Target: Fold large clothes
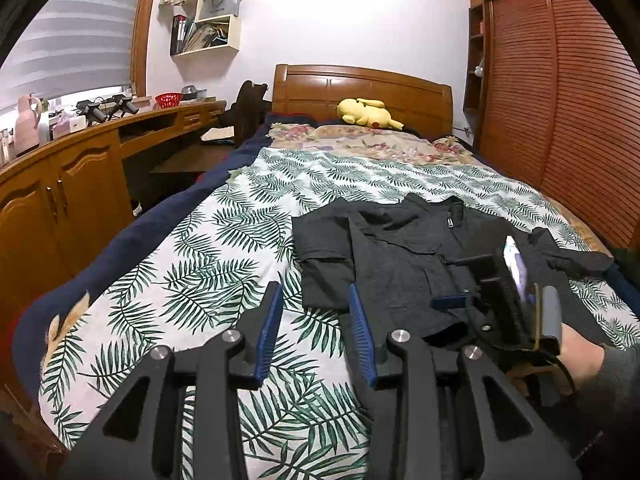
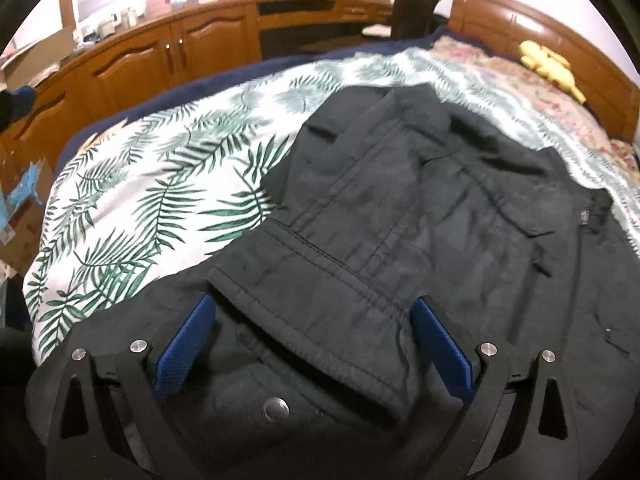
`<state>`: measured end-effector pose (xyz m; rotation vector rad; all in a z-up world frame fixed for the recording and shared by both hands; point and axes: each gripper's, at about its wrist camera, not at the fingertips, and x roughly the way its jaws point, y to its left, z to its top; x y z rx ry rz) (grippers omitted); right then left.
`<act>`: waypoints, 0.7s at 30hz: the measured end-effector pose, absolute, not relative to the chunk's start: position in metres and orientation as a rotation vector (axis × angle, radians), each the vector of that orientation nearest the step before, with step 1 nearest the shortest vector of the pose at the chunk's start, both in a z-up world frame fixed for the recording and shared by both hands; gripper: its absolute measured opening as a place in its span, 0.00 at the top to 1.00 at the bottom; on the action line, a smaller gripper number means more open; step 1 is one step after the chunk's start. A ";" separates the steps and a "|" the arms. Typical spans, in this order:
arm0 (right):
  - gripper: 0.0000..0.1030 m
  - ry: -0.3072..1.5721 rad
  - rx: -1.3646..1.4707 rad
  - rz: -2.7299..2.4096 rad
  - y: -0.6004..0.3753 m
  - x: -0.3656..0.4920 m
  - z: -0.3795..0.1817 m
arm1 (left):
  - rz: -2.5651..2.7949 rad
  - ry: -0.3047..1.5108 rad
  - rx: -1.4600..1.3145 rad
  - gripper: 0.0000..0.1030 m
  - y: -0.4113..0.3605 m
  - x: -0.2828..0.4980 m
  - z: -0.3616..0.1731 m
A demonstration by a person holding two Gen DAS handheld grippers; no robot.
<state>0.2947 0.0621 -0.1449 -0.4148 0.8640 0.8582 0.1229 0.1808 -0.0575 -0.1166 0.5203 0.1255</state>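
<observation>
We see the dark padded jacket point(image 2: 400, 208) under our wide-open right gripper point(image 2: 316, 344); the left gripper point(image 1: 316, 316), parted and empty, hangs just beside it.

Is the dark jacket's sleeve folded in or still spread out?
Folded in: one sleeve lies across the dark jacket front, cuff near the hem.

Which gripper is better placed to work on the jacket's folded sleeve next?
Right. The right gripper hangs directly over the black jacket, open jaws either side of the folded sleeve's cuff. The left gripper is open over the leaf-print bedspread, beside the jacket's edge.
</observation>
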 end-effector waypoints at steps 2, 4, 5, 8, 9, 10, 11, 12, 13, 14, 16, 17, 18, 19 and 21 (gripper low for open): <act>0.06 0.893 -0.420 0.861 0.065 0.300 -0.151 | 0.128 0.521 -0.120 0.68 0.180 0.123 -0.058; 0.12 0.909 -0.423 0.871 0.066 0.301 -0.154 | 0.130 0.517 -0.119 0.67 0.179 0.123 -0.057; 0.16 0.910 -0.437 0.867 0.068 0.301 -0.155 | 0.128 0.514 -0.120 0.67 0.179 0.123 -0.056; 0.29 0.903 -0.488 0.866 0.069 0.295 -0.159 | 0.121 0.513 -0.121 0.67 0.178 0.123 -0.056; 0.32 0.898 -0.506 0.865 0.069 0.293 -0.160 | 0.120 0.512 -0.121 0.66 0.177 0.123 -0.056; 0.44 0.892 -0.526 0.858 0.069 0.291 -0.161 | 0.119 0.509 -0.120 0.66 0.176 0.124 -0.056; 0.52 0.880 -0.559 0.833 0.068 0.290 -0.163 | 0.117 0.507 -0.121 0.66 0.176 0.124 -0.056; 0.61 0.873 -0.573 0.824 0.067 0.289 -0.164 | 0.115 0.506 -0.122 0.66 0.175 0.125 -0.055; 0.66 0.873 -0.574 0.830 0.066 0.290 -0.164 | 0.113 0.505 -0.122 0.65 0.174 0.125 -0.055; 0.70 0.875 -0.570 0.838 0.062 0.290 -0.162 | 0.113 0.504 -0.121 0.65 0.172 0.126 -0.055; 0.82 0.871 -0.539 0.854 0.056 0.291 -0.155 | 0.111 0.502 -0.117 0.65 0.169 0.128 -0.055; 0.84 0.854 -0.502 0.860 0.049 0.291 -0.147 | 0.108 0.502 -0.117 0.65 0.168 0.128 -0.055; 0.90 0.833 -0.479 0.859 0.044 0.290 -0.139 | 0.106 0.502 -0.116 0.65 0.166 0.129 -0.055; 0.91 0.799 -0.454 0.854 0.036 0.289 -0.128 | 0.101 0.502 -0.114 0.65 0.164 0.131 -0.055; 0.92 0.757 -0.408 0.853 0.020 0.287 -0.109 | 0.093 0.504 -0.109 0.65 0.160 0.133 -0.055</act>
